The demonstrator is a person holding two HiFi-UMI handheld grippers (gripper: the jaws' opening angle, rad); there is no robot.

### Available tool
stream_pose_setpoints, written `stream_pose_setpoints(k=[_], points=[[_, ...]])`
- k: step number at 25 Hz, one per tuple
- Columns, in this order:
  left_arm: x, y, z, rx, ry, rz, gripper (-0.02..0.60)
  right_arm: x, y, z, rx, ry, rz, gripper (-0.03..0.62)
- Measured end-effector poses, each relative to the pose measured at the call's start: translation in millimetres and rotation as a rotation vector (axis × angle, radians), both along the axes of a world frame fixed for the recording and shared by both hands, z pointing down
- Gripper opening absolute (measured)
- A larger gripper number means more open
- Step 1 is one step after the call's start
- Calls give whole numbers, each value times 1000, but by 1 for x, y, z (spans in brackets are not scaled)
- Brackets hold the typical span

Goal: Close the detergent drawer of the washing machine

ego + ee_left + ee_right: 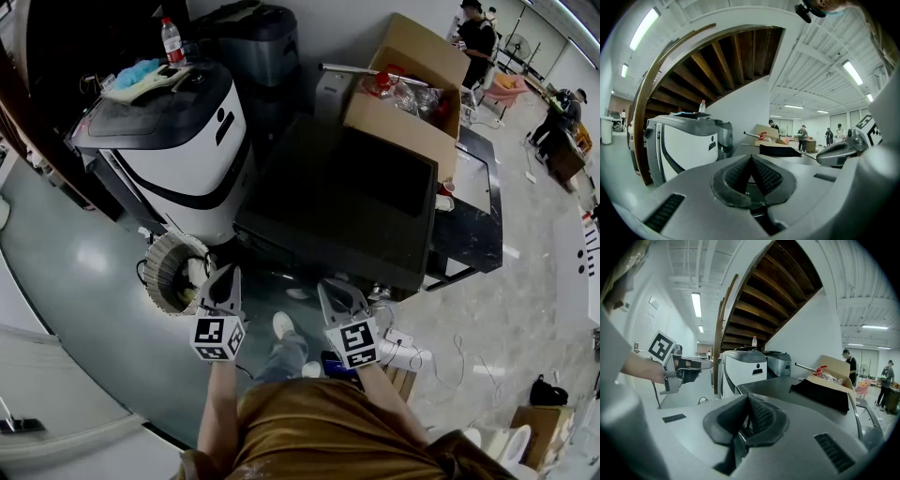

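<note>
**Both claws shut and empty; drawer not yet identified**

1. The left claw [751, 164] has its jaws pressed together with nothing between them. The right claw [748, 401] is likewise closed and empty. The two are level with each other and close beside one another.

2. A round woven basket [173, 272] sits on the floor just below and left of the left claw. A dark flat-topped unit [337, 197] stands directly ahead of the right claw.

3. A white-fronted machine [689, 145] stands ahead and left of the left claw, well apart from both. I take it to be the washing machine. A small dark slot [225, 126] shows on its face. I cannot confirm this is the detergent drawer, or whether it stands out.

4. Handling, by judgement: such a drawer is light, rigid plastic on slides, with a smooth front. It needs no pinch. Closed tips set square on the middle of its front should push it home. An off-centre push may skew and jam it.

5. A bottle [172, 39] stands on top of the machine. A cardboard box [412, 84] lies far ahead and right of the right claw.
</note>
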State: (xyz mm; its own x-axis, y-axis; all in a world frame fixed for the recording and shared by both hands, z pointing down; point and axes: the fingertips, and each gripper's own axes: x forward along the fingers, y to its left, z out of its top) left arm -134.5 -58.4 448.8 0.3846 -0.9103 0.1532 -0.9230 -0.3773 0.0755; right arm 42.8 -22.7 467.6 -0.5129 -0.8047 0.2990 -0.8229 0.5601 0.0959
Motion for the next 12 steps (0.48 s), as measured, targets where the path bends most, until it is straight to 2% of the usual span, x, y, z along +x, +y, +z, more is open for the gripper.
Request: stream_pose_setpoints(k=[12], points=[[-14,-3,6,-18,17,-15,25,-9,-3,2,-2,1,-2,12]])
